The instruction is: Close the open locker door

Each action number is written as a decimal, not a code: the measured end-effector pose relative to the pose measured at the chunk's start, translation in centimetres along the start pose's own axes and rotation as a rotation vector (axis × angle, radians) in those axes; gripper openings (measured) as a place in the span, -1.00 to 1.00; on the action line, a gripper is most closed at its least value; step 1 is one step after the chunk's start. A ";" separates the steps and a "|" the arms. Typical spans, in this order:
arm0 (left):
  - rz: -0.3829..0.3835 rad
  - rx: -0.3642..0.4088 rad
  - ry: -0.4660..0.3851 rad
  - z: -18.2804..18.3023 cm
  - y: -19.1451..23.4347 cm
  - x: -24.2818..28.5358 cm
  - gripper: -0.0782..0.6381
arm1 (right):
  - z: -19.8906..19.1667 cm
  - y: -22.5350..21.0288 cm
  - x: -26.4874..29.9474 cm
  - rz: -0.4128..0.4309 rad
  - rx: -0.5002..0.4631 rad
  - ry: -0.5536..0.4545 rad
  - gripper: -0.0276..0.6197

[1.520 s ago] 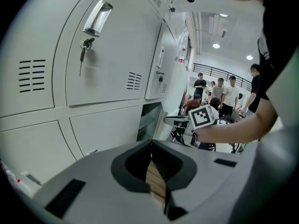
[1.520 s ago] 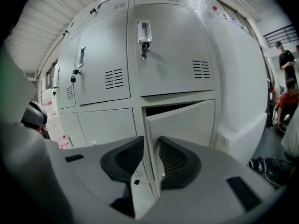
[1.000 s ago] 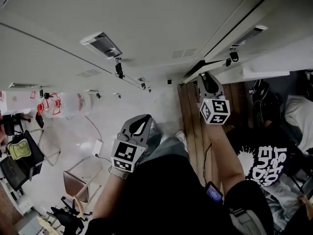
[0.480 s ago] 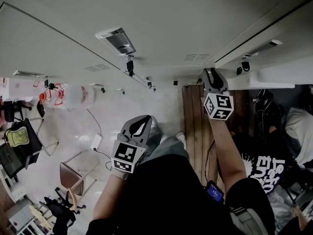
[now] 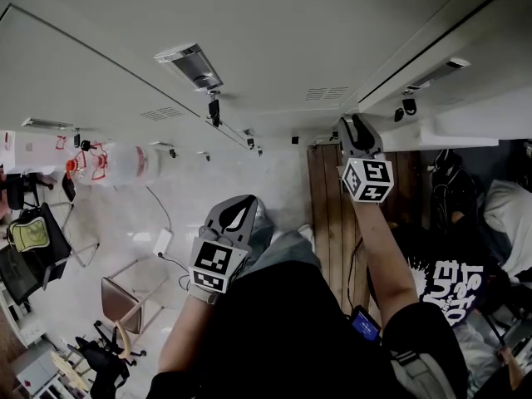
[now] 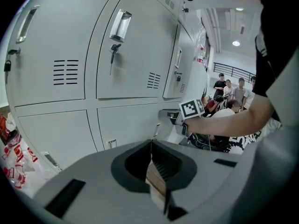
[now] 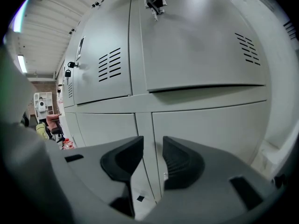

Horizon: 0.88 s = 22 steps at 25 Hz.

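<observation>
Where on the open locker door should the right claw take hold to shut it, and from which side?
Take the locker door at its lock-side edge, just below the lock, coming from the front. Its bottom edge stands proud with shadow beneath, so it looks ajar; the vents sit on the far, probably hinge, side. The right claw is open and empty.

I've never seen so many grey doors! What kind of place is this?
Probably an indoor locker area: rows of grey metal lockers with vents, keys hanging in their locks, and people gathered farther along.
</observation>
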<state>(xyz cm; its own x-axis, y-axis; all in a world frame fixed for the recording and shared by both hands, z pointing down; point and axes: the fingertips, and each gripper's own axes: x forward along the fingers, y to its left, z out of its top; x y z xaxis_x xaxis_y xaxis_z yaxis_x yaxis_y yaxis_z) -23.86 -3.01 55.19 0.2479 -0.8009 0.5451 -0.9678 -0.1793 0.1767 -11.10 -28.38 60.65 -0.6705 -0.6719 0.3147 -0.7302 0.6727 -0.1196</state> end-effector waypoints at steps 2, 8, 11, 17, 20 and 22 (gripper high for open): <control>-0.012 0.008 -0.006 0.3 -0.4 0.2 -0.72 | 0.0 0.3 -0.6 0.006 0.005 0.002 -0.54; -0.069 0.044 -0.020 1.7 -2.4 1.2 -0.72 | 0.0 1.0 -4.0 0.016 0.016 0.011 -0.54; -0.109 0.059 -0.029 2.7 -3.6 2.1 -0.72 | 0.2 1.1 -6.5 0.011 0.023 0.016 -0.54; -0.202 0.085 -0.042 4.5 -6.6 4.1 -0.72 | 1.5 0.7 -11.9 -0.019 0.050 0.005 -0.54; -0.257 0.108 -0.046 5.3 -8.3 5.0 -0.72 | 2.7 0.2 -14.8 -0.056 0.064 -0.019 -0.54; -0.289 0.117 -0.047 5.6 -9.4 5.5 -0.72 | 3.5 -0.1 -16.9 -0.081 0.070 -0.037 -0.54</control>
<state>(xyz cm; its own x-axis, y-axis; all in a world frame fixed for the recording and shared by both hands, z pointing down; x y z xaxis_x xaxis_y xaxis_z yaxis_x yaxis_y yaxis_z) -13.70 -8.92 51.91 0.5142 -0.7319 0.4471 -0.8564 -0.4661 0.2220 -0.21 -18.20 52.02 -0.6123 -0.7350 0.2913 -0.7887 0.5934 -0.1607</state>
